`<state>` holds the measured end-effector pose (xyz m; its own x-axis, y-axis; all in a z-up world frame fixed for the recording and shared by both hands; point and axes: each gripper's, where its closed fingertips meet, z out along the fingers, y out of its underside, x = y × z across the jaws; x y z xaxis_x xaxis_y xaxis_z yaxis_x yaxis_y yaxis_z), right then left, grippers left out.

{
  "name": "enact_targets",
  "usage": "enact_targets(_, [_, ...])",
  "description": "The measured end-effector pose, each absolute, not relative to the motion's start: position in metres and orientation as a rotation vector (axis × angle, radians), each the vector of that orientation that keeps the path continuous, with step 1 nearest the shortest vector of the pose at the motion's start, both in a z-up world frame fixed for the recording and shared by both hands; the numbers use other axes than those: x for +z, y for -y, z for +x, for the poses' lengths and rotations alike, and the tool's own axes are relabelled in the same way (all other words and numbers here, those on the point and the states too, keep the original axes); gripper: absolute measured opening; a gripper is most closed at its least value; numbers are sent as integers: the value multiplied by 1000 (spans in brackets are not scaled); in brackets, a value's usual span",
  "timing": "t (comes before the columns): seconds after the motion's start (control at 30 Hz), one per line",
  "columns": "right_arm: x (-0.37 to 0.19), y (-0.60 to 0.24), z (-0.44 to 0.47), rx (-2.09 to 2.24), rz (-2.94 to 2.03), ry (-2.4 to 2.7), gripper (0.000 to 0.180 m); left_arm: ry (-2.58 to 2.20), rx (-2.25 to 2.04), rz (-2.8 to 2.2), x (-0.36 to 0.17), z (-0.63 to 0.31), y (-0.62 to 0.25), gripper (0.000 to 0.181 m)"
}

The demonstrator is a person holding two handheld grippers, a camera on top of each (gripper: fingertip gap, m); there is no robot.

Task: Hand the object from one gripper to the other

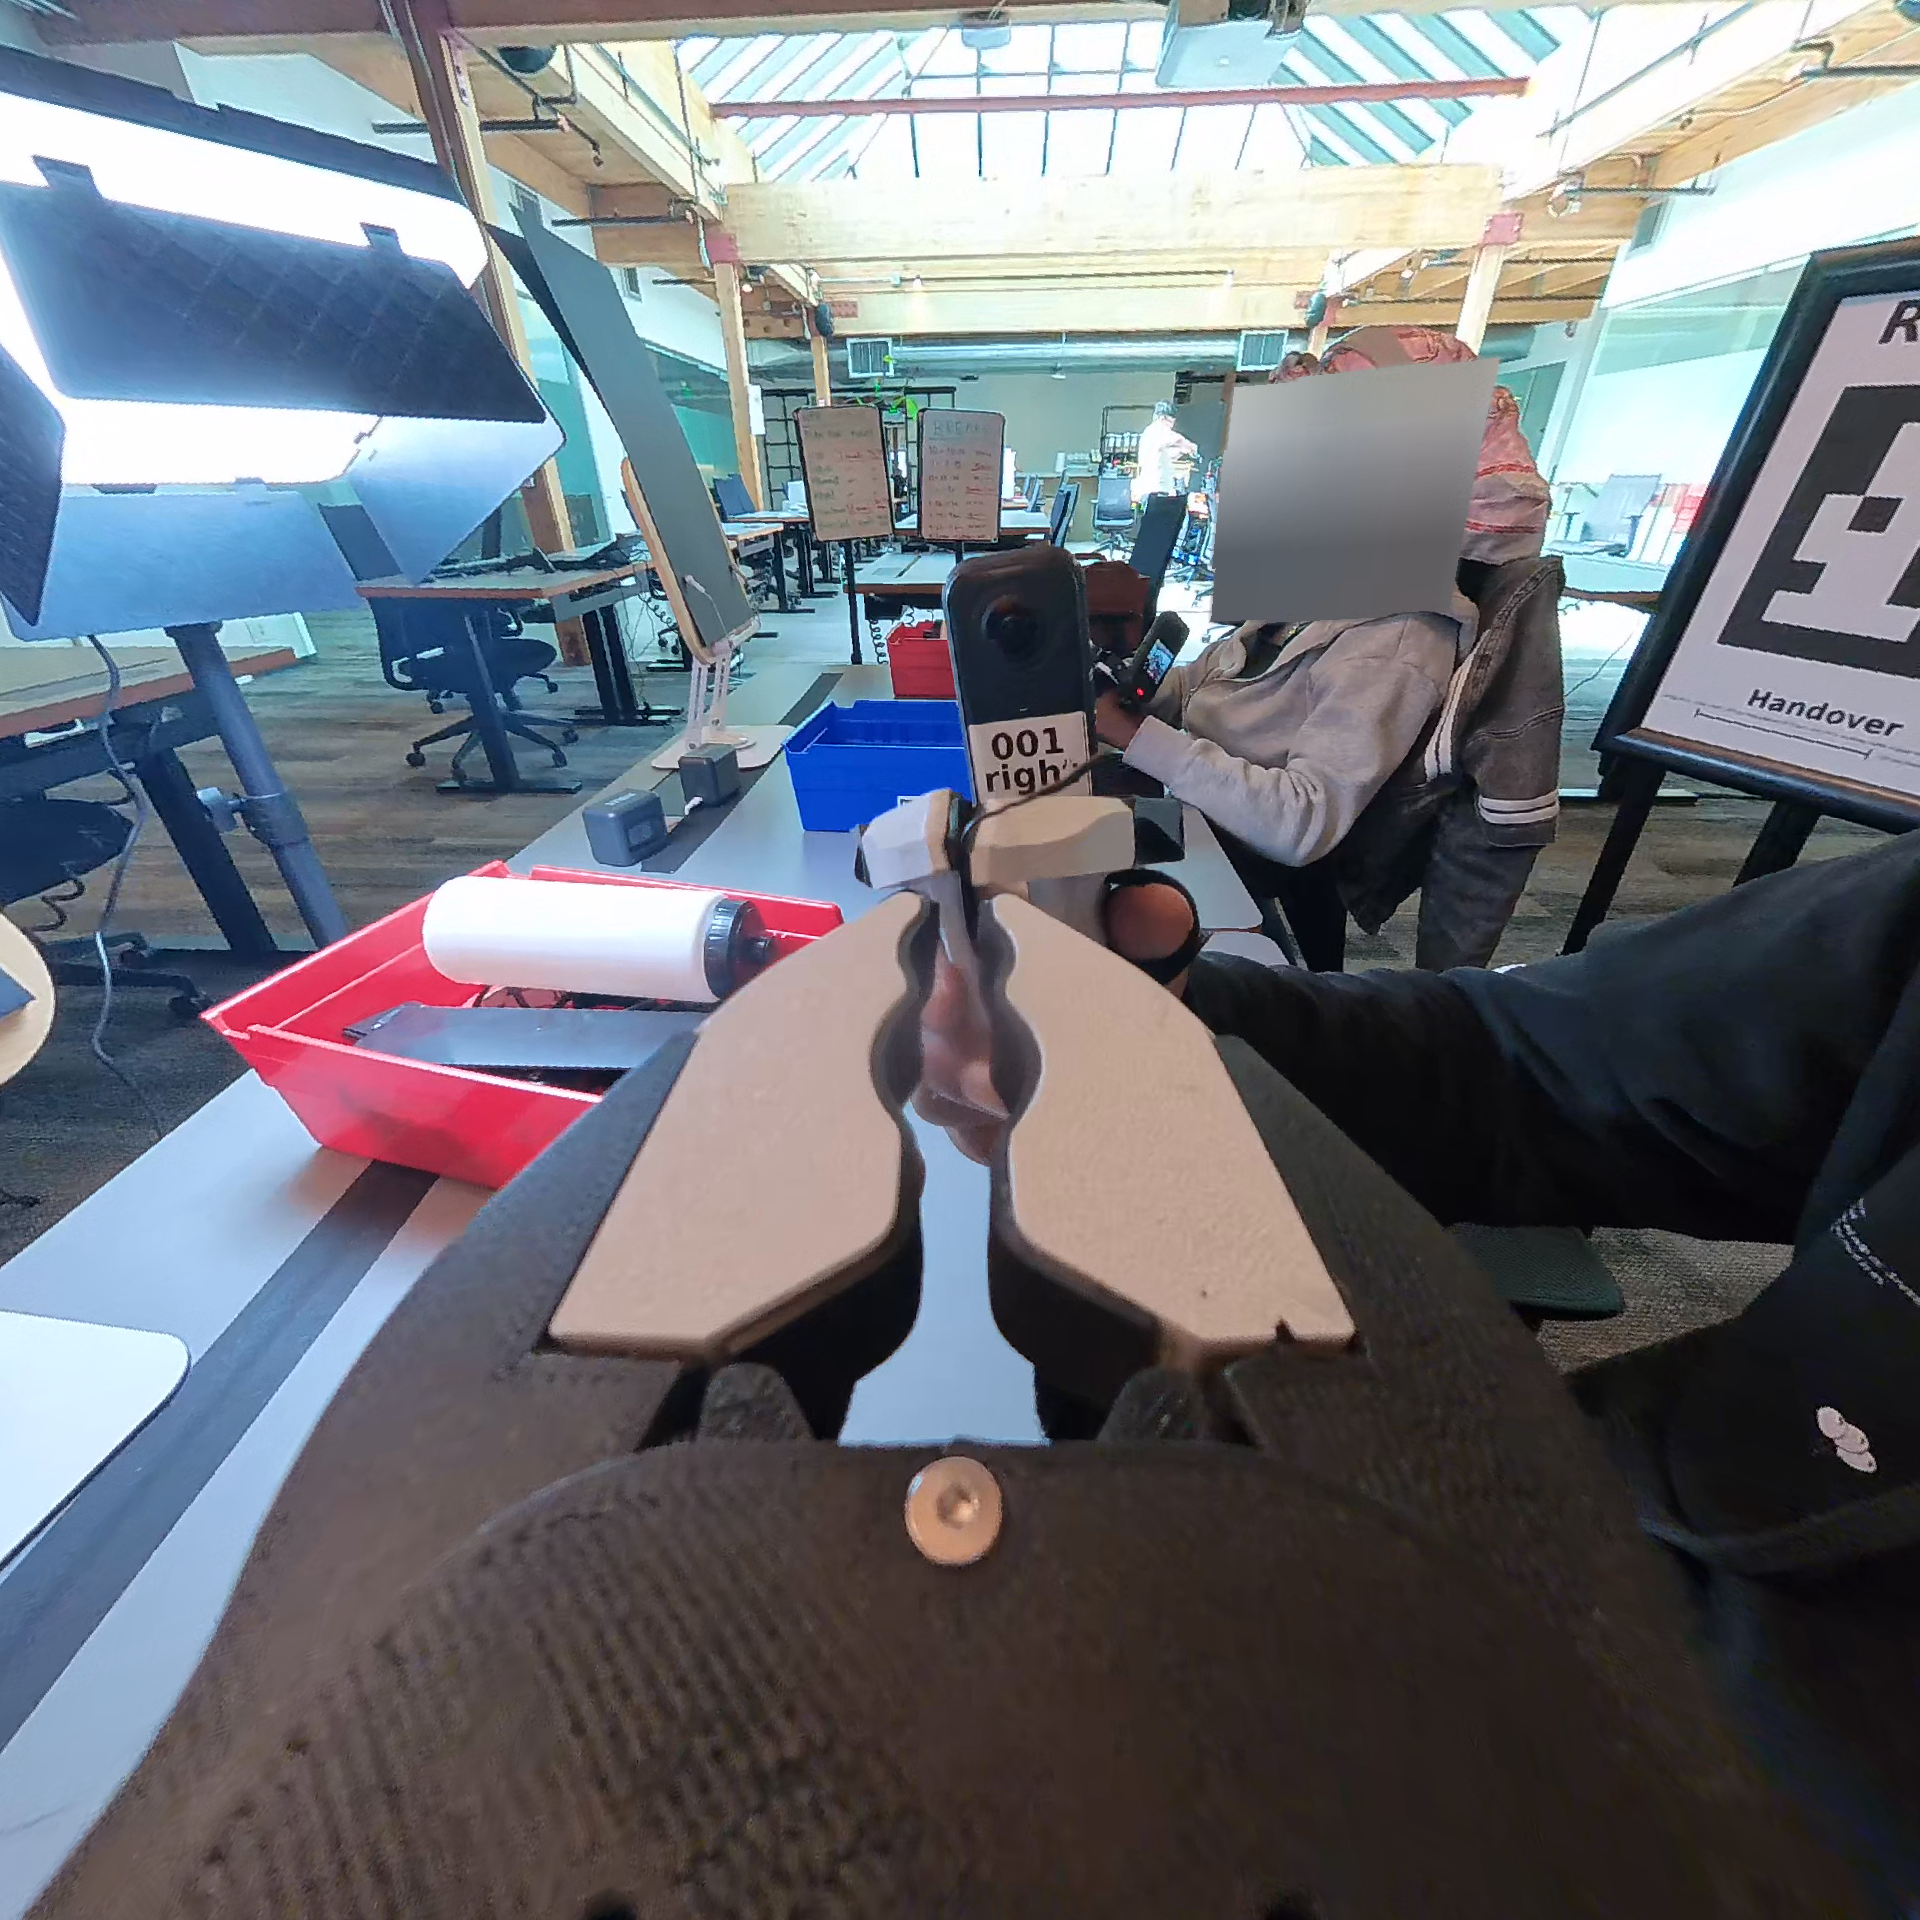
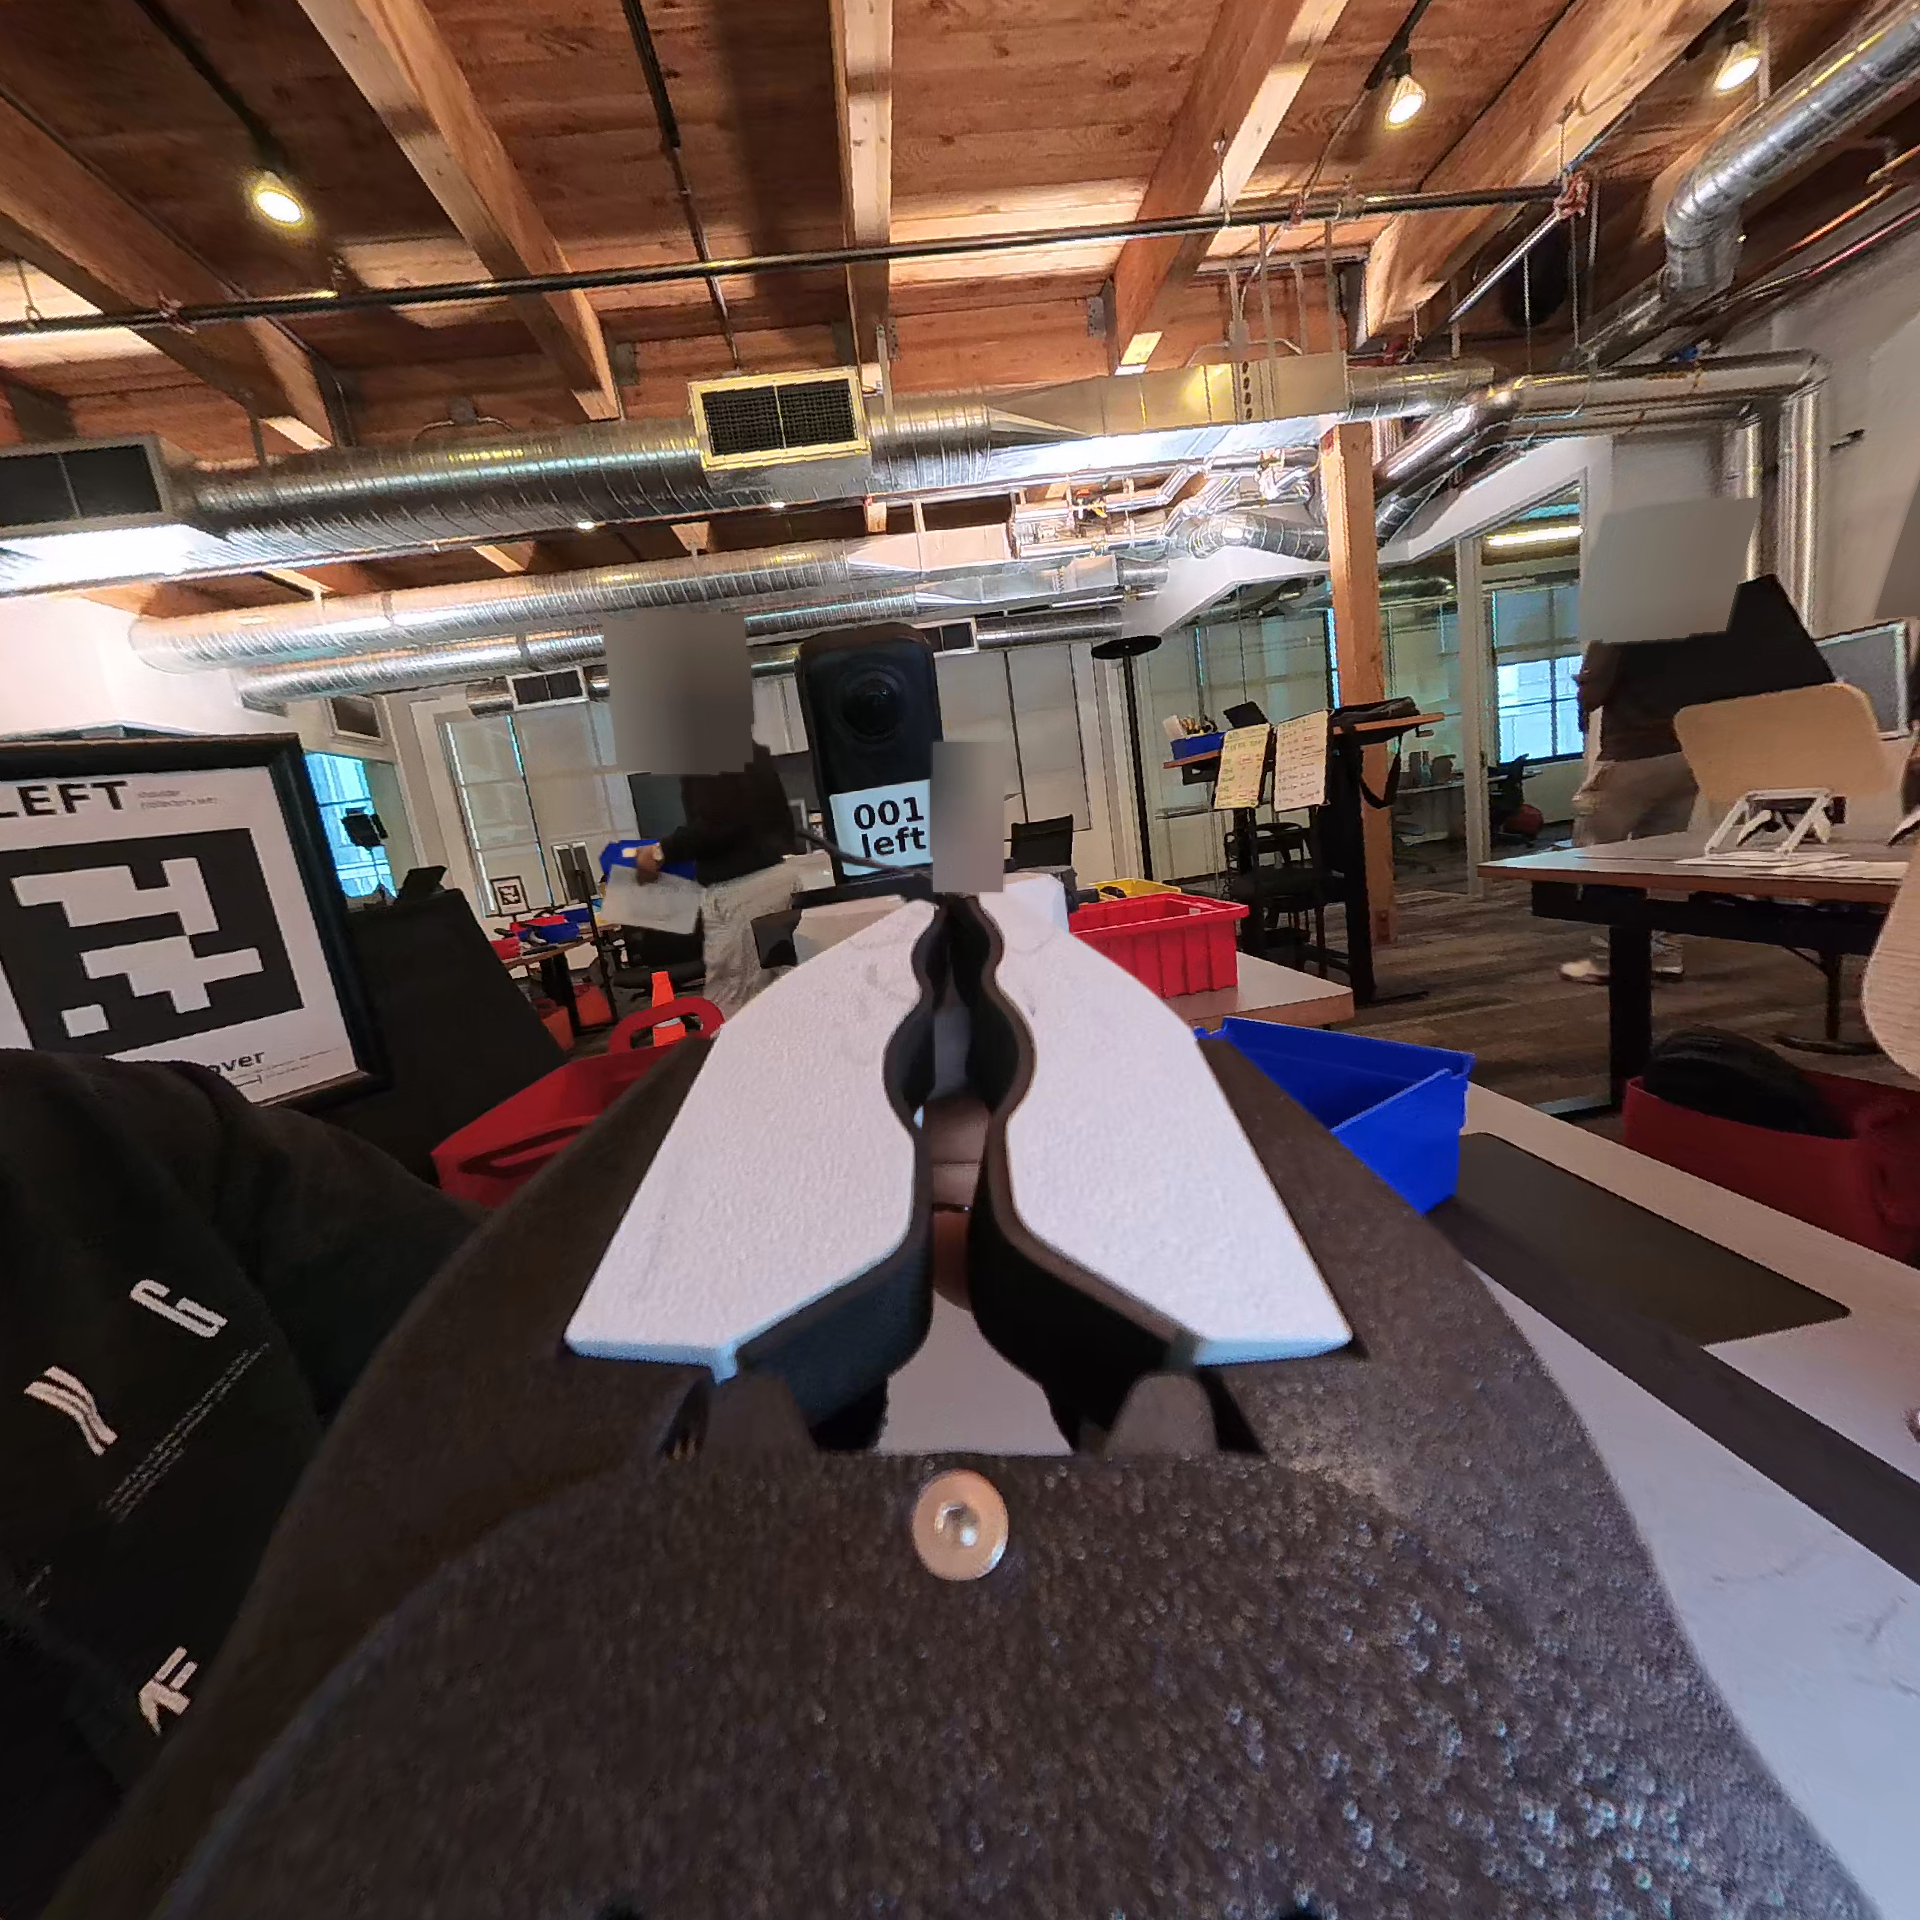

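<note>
— Left gripper (image 1: 956,920) is seen narrowed on a thin pale object (image 1: 961,1049), held above the worktop (image 1: 187,1205). The right gripper (image 2: 951,920) seems closed on its far end.

— Handover is judged midway. The left jaws should be opened only once the right grip is confirmed.

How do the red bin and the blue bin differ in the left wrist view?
The red bin is nearer the camera; the blue bin sits farther along the table. The red bin holds a white bottle on its side and a dark flat item; the blue bin's contents are hidden. Both are open bins on the same table.
</note>
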<state>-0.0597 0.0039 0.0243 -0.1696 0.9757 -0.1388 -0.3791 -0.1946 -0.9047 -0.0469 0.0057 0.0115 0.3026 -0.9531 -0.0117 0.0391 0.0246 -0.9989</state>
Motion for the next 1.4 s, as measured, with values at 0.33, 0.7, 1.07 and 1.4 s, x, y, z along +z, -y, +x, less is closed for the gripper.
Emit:
enact_targets(0.33, [25,-3,-59,1574,-940,918,5,-974,-1014,-1335,8,-47,-6,0])
enact_targets(0.7, [23,-7,-60,1554,-966,917,0,-987,-1029,-1335,7,-46,-3,3])
enact_targets(1.07, [17,-10,-64,1580,-1034,914,1,-969,-927,-1367,4,-49,-12,1])
enact_targets(1.4, [18,0,-64,1478,-961,1001,6,-1020,-979,-1402,1,-48,-4,0])
